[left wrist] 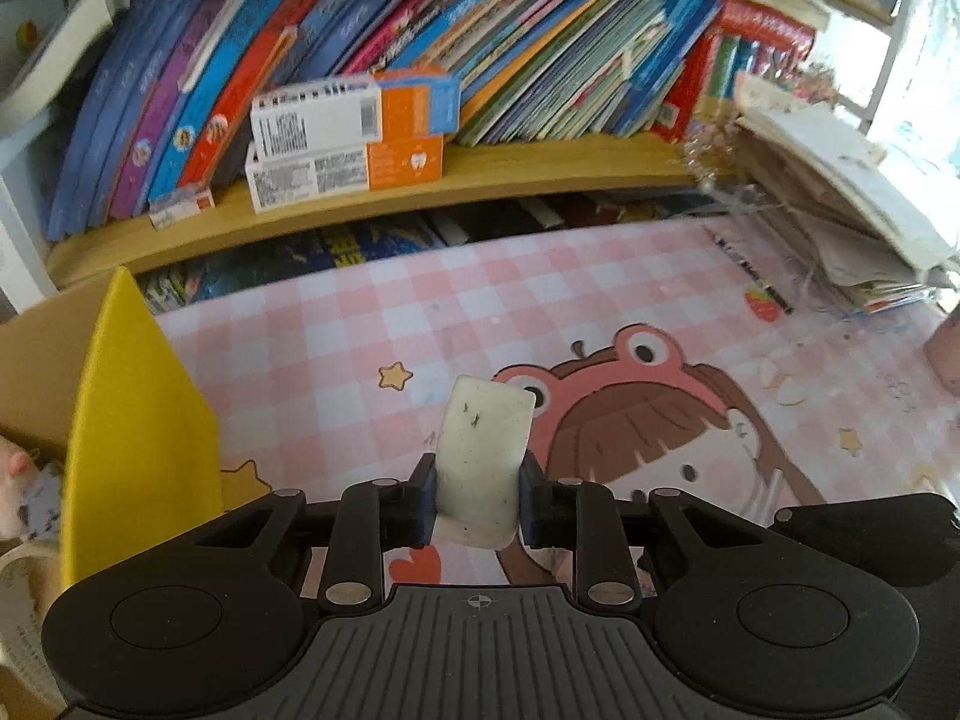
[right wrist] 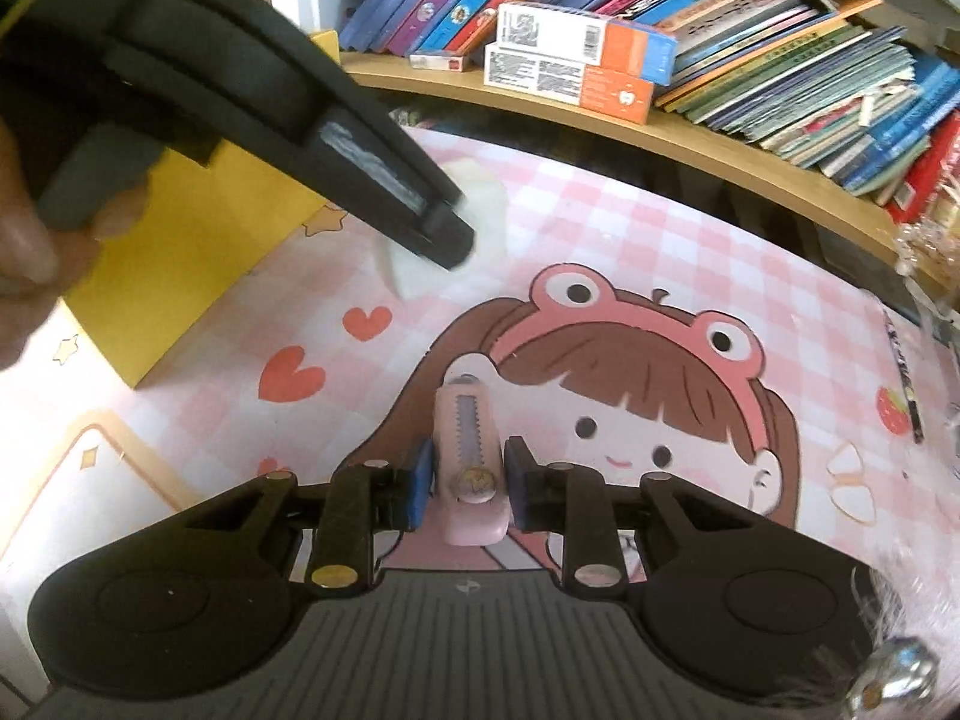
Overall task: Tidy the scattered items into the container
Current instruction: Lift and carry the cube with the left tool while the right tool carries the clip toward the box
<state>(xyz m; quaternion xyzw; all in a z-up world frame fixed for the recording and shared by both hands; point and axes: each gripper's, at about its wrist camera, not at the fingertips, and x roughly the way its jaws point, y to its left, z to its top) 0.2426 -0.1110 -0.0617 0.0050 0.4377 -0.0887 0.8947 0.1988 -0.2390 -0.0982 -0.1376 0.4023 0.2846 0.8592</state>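
In the left wrist view my left gripper [left wrist: 478,474] is shut on a white, scuffed eraser [left wrist: 483,450], held upright above the pink checked desk mat [left wrist: 372,324]. A yellow box [left wrist: 135,420] stands just to its left. In the right wrist view my right gripper [right wrist: 468,474] is shut on a pink utility knife [right wrist: 467,450] with a ridged slider, held above the mat's cartoon girl [right wrist: 630,396]. The left gripper [right wrist: 444,228] crosses the upper left of that view with the eraser [right wrist: 486,210] at its tip, beside the yellow box [right wrist: 198,252].
A wooden shelf [left wrist: 540,162] of children's books runs along the back, with two orange and white cartons [left wrist: 348,138] on it. A leaning stack of papers [left wrist: 840,204] sits at the right. A pencil [right wrist: 900,372] lies at the mat's right. A hand [right wrist: 24,252] shows at far left.
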